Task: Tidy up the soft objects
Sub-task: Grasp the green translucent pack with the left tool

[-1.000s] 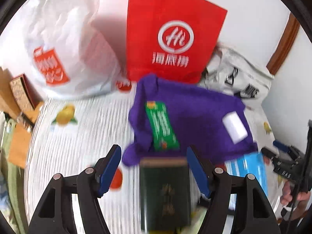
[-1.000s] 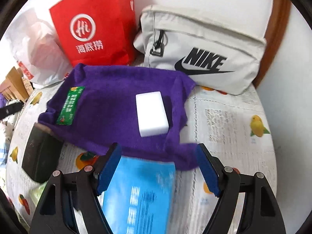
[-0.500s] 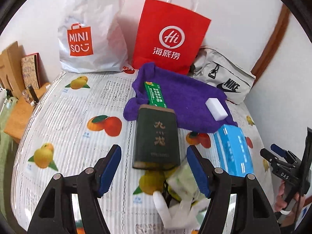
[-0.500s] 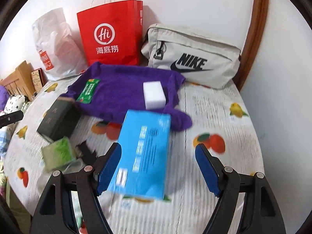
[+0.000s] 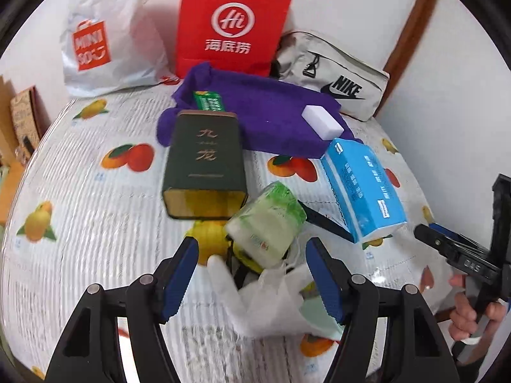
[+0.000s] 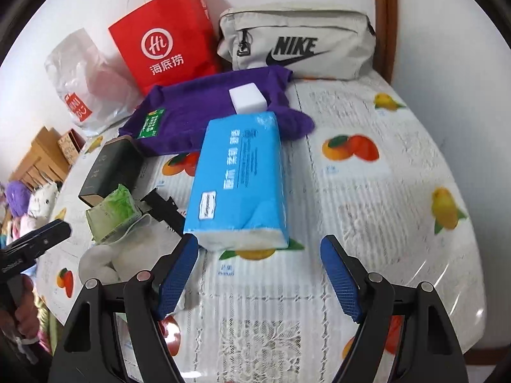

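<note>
Hovering above a round table (image 6: 367, 191) covered in a fruit-print cloth, two hand-held grippers are pointing down at a scatter of things. The left gripper (image 5: 252, 274) is standing with its blue-padded jaws apart and nothing clamped between them; below its gap are lying a green tissue pack (image 5: 266, 223) and a crumpled white bag (image 5: 271, 300). The right gripper (image 6: 258, 274) is likewise released and empty, its jaws spread wide just in front of the near end of a blue tissue pack (image 6: 239, 178), which is lying flat on the cloth.

A purple towel (image 5: 271, 121) is sprawling across the far middle of the table. A white sponge (image 5: 322, 121) is sitting on its right part, and a green label (image 5: 209, 101) is showing on its left part. A dark green tin (image 5: 204, 166) is lying on its side, its far end overlapping the towel's near edge, its near end just beside the green tissue pack.

Against the wall behind are standing a white shopping bag (image 5: 105, 44), a red paper bag (image 5: 233, 22) and a grey pouch (image 5: 335, 76). In the left view a hand (image 5: 472, 312) is gripping the right gripper's handle at the right edge.
</note>
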### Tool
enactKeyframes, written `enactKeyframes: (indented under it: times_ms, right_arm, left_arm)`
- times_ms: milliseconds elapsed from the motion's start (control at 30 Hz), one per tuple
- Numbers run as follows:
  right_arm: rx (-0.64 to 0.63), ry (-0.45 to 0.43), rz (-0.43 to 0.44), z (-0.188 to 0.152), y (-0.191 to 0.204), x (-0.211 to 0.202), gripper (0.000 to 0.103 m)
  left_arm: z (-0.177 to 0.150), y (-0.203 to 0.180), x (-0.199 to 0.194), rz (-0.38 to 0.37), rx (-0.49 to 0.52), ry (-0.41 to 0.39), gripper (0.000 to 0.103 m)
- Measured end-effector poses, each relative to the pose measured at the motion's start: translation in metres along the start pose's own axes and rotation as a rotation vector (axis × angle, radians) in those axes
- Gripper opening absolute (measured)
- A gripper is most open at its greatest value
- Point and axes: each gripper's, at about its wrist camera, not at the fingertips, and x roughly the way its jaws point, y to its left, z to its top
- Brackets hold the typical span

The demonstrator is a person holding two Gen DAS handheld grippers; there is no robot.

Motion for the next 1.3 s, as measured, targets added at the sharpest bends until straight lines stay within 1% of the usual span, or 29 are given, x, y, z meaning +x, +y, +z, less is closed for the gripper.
enactKeyframes:
  times_ms: [67,133,200,233,300,433,600,733,767,800,900,1033,1133,1300]
  right_arm:
    - [0.004,-0.006,0.01,-0.005,-0.002,-0.001,0.079]
    - [-0.003,-0.03,0.004,-0.01,-0.002,-0.005,0.079]
    - [-0.034,-0.048,-0.019,-0.014,0.0,-0.008,0.079]
    - [-0.047,-0.055,-0.032,-0.015,0.001,-0.009,0.079]
    - [-0.066,-0.068,-0.049,-0.018,0.002,-0.01,0.079]
    - [-0.093,-0.08,-0.038,-0.025,0.005,-0.01,0.079]
    - [-0.134,-0.092,-0.058,-0.034,0.012,-0.006,0.079]
    - [-0.167,-0.095,-0.055,-0.038,0.02,-0.004,0.079]
    - [-0.177,-0.096,-0.053,-0.039,0.022,-0.003,0.079]
    - [-0.187,-0.102,-0.051,-0.04,0.024,-0.004,0.079]
    - [-0.199,-0.104,-0.033,-0.044,0.028,-0.004,0.079]
    - [-0.195,-0.095,-0.004,-0.048,0.032,-0.005,0.079]
    - [-0.188,-0.067,0.018,-0.049,0.035,-0.001,0.079]
    - [-0.166,-0.036,0.064,-0.052,0.04,0.005,0.079]
  left_arm:
    - [0.002,-0.003,0.009,0.009,0.028,0.007,0.068]
    - [0.004,-0.005,0.016,-0.003,0.045,0.006,0.069]
    - [0.006,-0.008,0.023,-0.01,0.068,0.006,0.08]
    - [0.007,-0.01,0.026,-0.01,0.085,0.007,0.081]
    - [0.006,-0.016,0.034,-0.01,0.129,0.015,0.081]
    - [0.006,-0.024,0.05,0.02,0.192,0.037,0.081]
    - [0.005,-0.025,0.066,0.058,0.231,0.055,0.081]
    - [0.004,-0.029,0.069,0.057,0.257,0.046,0.081]
    - [0.003,-0.031,0.07,0.058,0.266,0.044,0.079]
    - [0.003,-0.032,0.071,0.059,0.271,0.041,0.07]
    - [0.002,-0.034,0.073,0.062,0.283,0.046,0.063]
    - [0.003,-0.032,0.059,0.023,0.263,0.023,0.062]
    - [0.003,-0.027,0.043,-0.018,0.229,0.0,0.062]
    - [0.007,-0.021,0.024,-0.031,0.189,-0.041,0.062]
